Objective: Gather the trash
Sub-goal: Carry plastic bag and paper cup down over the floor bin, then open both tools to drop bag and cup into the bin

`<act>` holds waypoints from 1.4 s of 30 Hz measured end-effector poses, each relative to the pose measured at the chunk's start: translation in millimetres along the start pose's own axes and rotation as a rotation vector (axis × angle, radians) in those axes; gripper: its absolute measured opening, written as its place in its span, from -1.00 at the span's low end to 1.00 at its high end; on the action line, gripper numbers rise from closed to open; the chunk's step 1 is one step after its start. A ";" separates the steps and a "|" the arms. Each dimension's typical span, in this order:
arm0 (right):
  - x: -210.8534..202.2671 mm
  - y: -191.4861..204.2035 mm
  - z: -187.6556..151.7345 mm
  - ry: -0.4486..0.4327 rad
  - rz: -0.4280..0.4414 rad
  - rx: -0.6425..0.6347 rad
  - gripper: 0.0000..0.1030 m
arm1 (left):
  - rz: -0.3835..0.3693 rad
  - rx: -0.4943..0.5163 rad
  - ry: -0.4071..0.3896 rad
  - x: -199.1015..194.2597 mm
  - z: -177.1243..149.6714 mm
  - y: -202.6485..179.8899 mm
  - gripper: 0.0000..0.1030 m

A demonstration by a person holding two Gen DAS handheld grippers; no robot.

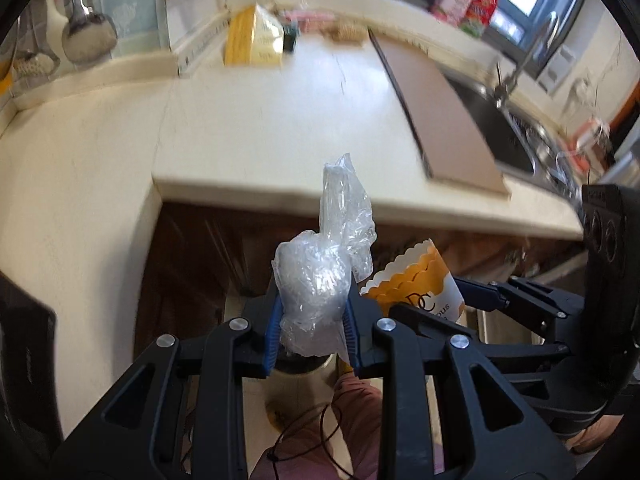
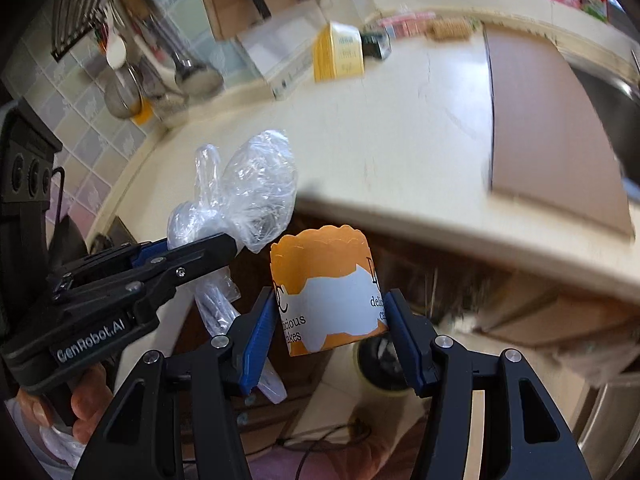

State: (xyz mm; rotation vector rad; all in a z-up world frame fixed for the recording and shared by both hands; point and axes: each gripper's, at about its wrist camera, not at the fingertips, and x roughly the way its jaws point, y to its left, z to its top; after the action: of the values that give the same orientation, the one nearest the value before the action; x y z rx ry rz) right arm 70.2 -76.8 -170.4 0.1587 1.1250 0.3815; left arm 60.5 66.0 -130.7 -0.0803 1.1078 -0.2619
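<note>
The crumpled clear plastic bag (image 1: 316, 292) sits squeezed between the blue pads of the left gripper (image 1: 310, 320). Its jaws are pressed tight on the bag. A twisted tail of the bag sticks up past the fingertips, and more plastic hangs down below the jaws. Whether anything is inside the bag is hard to tell, because the plastic is shiny and wrinkled.

The paper cake cup (image 2: 330, 292) is orange and white with a wavy top edge. It sits between the blue pads of the right gripper (image 2: 332, 332), and both pads press on its sides. The jaws stand partway apart, clamped on the cup. The words on the cup are partly covered by the pads, so only bits can be read. In the left wrist view just a piece of the cup (image 1: 416, 284) shows, off to the right of the left jaws.

In the right wrist view the left gripper (image 2: 208, 248) comes in from the left with the bag (image 2: 256, 188), just beside the cup. A hand (image 2: 84, 404) holds its handle, partly cut off by the edge.

Past both jaws lies a cream counter (image 1: 280, 112), blurry all over. On it are a yellow box (image 1: 252, 36) and a brown board (image 1: 440, 112) next to a sink (image 1: 496, 128). Below the right jaws, something round and dark (image 2: 380, 364) peeks out, mostly hidden by the cup and the fingers.
</note>
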 end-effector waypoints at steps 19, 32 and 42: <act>122.1 -65.3 -125.9 0.205 -0.007 0.078 0.07 | 0.072 -0.014 0.195 160.3 -86.6 4.7 -0.54; 301.3 -133.9 -169.4 0.283 -0.018 0.075 0.09 | 0.087 -0.059 0.278 321.8 -143.2 58.4 -0.27; 384.2 -141.9 -188.5 0.331 -0.046 -0.006 0.37 | 0.138 -0.077 0.339 380.8 -167.2 78.9 0.19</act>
State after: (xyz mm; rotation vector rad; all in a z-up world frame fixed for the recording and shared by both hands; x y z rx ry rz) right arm 75.3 -76.3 -621.2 0.0645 1.4506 0.3788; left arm 84.4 58.6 -553.3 -0.0277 1.4541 -0.1108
